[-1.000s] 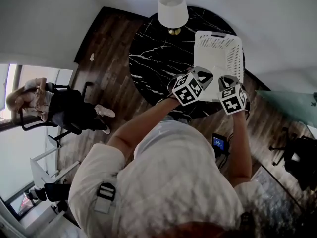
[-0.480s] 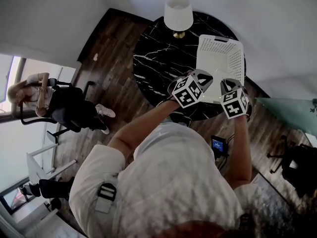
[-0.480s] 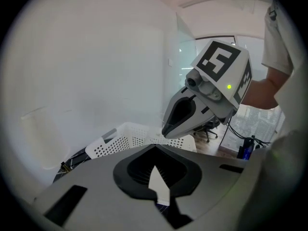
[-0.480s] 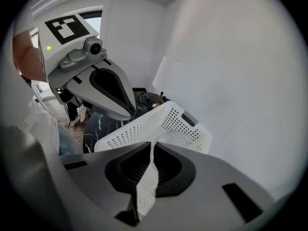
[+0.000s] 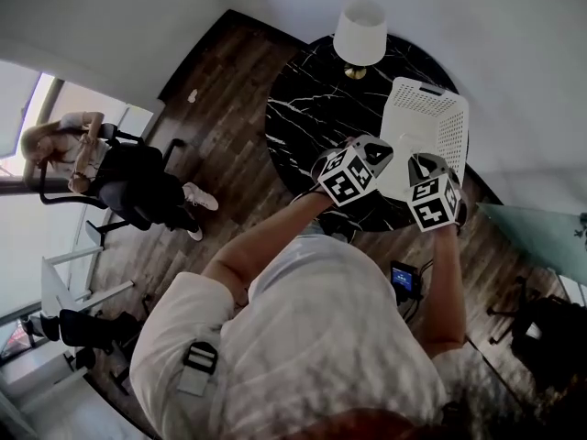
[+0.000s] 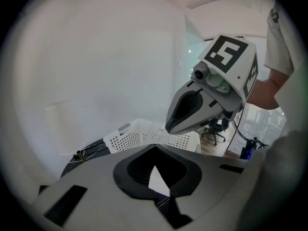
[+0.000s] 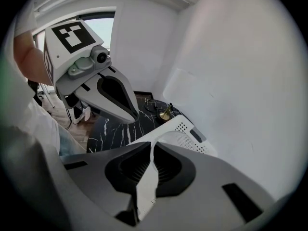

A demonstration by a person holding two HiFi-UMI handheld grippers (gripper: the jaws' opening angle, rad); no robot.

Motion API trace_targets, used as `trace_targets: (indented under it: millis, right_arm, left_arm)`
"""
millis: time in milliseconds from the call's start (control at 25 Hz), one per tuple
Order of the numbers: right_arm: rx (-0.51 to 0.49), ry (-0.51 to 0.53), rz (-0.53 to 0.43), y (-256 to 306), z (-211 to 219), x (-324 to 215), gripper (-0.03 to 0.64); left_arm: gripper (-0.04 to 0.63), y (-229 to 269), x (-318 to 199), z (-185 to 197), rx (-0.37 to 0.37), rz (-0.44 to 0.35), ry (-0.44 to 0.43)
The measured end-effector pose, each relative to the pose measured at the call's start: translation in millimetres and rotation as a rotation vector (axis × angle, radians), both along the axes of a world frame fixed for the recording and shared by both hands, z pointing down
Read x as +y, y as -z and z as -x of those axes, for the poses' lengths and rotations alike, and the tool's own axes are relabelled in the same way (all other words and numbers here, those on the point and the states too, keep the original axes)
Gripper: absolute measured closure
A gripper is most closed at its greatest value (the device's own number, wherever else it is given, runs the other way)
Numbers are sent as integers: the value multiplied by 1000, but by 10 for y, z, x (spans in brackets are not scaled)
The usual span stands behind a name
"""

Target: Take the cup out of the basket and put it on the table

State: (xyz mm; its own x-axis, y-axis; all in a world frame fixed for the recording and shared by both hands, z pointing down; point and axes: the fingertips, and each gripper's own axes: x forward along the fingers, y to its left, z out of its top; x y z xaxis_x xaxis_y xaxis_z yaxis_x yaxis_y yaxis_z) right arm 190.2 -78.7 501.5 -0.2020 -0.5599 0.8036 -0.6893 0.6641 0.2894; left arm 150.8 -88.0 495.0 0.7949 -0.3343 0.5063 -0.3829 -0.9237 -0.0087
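A white perforated basket stands on the right side of a round black marble table. No cup shows in any view; the basket's inside is mostly hidden by the grippers. My left gripper hovers over the basket's near left edge, jaws shut with nothing held. My right gripper hangs beside it over the near rim, also shut and empty. In the left gripper view the basket lies just past the jaws, with the right gripper above it. The right gripper view shows the basket ahead and the left gripper at upper left.
A white-shaded lamp with a brass base stands at the table's far edge, left of the basket. A seated person and office chairs are at the left on the wood floor. A small device lies near my feet.
The head view has shifted, so table and basket sit further right and up. Both grippers stay side by side at the basket's near edge, still shut.
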Motion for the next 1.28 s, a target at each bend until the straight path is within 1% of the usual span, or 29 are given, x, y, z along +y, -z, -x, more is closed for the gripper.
trace_targets:
  millis: [400, 680, 1000, 1120, 1280]
  right_arm:
    - [4, 98, -33, 107, 501, -12, 592]
    - [-6, 172, -27, 92, 881, -32, 592]
    - [-18, 266, -12, 40, 1345, -47, 592]
    - [-19, 293, -2, 4, 1471, -34, 592]
    - [-14, 313, 18, -65, 1560, -34, 592]
  left_arm:
    - [589, -65, -44, 436, 0, 8, 85]
    - [589, -118, -66, 761, -9, 12, 139]
    - [589, -184, -47, 1228, -18, 27, 229]
    - [589, -210, -33, 1376, -24, 36, 256]
    - [589, -271, -35, 1475, -26, 52, 272]
